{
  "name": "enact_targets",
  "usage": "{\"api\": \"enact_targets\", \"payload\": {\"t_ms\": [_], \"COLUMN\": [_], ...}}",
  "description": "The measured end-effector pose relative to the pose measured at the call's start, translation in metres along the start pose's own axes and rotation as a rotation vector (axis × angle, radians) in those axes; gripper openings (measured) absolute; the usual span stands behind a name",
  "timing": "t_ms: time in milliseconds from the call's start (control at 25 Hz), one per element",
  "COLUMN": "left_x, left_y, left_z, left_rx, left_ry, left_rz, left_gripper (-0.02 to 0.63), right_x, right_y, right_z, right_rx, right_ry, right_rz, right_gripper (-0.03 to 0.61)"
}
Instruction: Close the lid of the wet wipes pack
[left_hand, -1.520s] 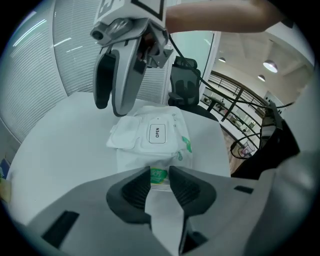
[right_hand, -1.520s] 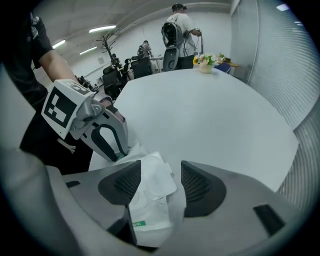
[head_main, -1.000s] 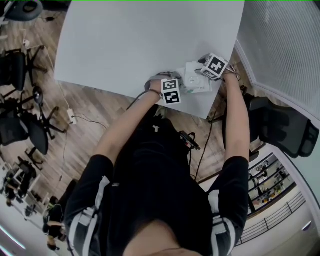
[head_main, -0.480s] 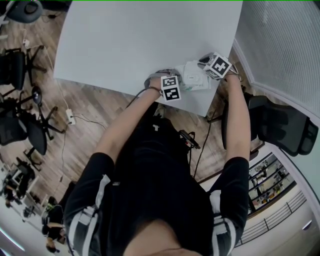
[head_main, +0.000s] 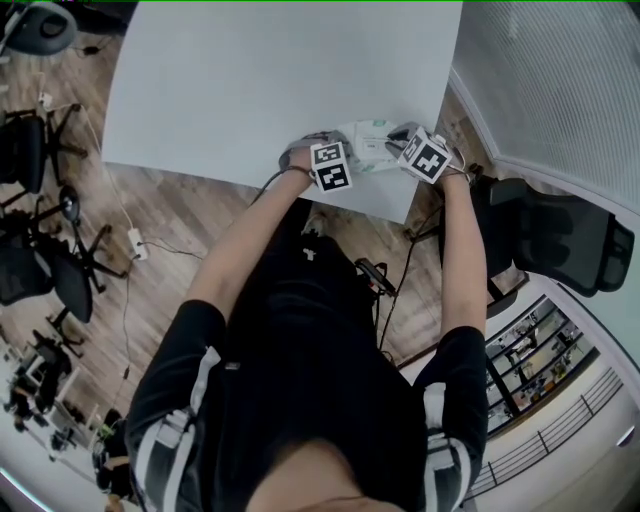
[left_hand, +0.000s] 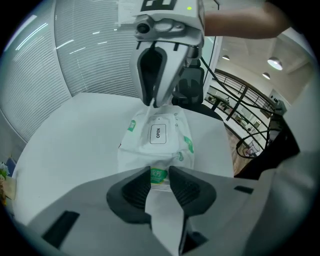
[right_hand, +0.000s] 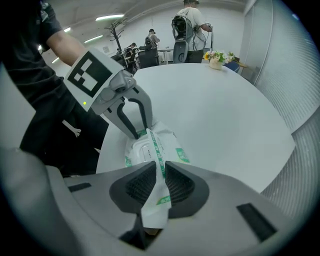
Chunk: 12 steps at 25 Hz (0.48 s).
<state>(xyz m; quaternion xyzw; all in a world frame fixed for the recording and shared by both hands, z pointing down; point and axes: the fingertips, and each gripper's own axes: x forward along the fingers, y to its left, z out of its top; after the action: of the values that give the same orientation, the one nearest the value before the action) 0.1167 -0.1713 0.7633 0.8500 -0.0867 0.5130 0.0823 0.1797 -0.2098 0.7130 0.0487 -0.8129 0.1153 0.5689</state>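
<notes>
The white wet wipes pack (head_main: 368, 143) with green print lies near the table's front right corner, held between both grippers. Its flat lid tab marked OPEN (left_hand: 158, 133) lies flush on top. My left gripper (left_hand: 160, 176) is shut on the pack's near end seam (left_hand: 158, 176). In the right gripper view, my right gripper (right_hand: 160, 176) has the other end seam (right_hand: 159, 165) pinched between its pads, with the jaws still closing; that end is raised off the table. Each gripper shows in the other's view: the right gripper (left_hand: 152, 102) and the left gripper (right_hand: 136, 131).
The pale grey table (head_main: 250, 80) ends just in front of the pack. A black office chair (head_main: 560, 240) stands to the right, with more chairs (head_main: 40, 250) on the wooden floor at left. A slatted wall (head_main: 560, 70) runs along the right side.
My right gripper has come in onto the pack's right end, its jaws have closed on the seam, and it has lifted that end. The left gripper has kept its grip.
</notes>
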Motion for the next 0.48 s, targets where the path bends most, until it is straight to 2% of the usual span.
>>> {"api": "enact_targets", "payload": {"t_ms": [160,320,480], "left_x": [-0.001,-0.001,-0.001], "left_y": [-0.001,-0.001,-0.001], "left_z": [-0.001,-0.001,-0.001], "left_rx": [0.006,0.01,0.019], "left_ry": [0.002,0.002,0.003], "left_rz": [0.005,0.008,0.007], "left_gripper": [0.129,0.129,0.129], "right_x": [0.007,0.015,0.014], "right_y": [0.021,0.025,0.027], "right_z": [-0.008,-0.013,-0.014], "right_rx": [-0.005,0.002,-0.034], "right_ry": [0.002,-0.009,0.02], "right_rz": [-0.04,-0.089,-0.119], "right_gripper": [0.098,0.106,0.107]}}
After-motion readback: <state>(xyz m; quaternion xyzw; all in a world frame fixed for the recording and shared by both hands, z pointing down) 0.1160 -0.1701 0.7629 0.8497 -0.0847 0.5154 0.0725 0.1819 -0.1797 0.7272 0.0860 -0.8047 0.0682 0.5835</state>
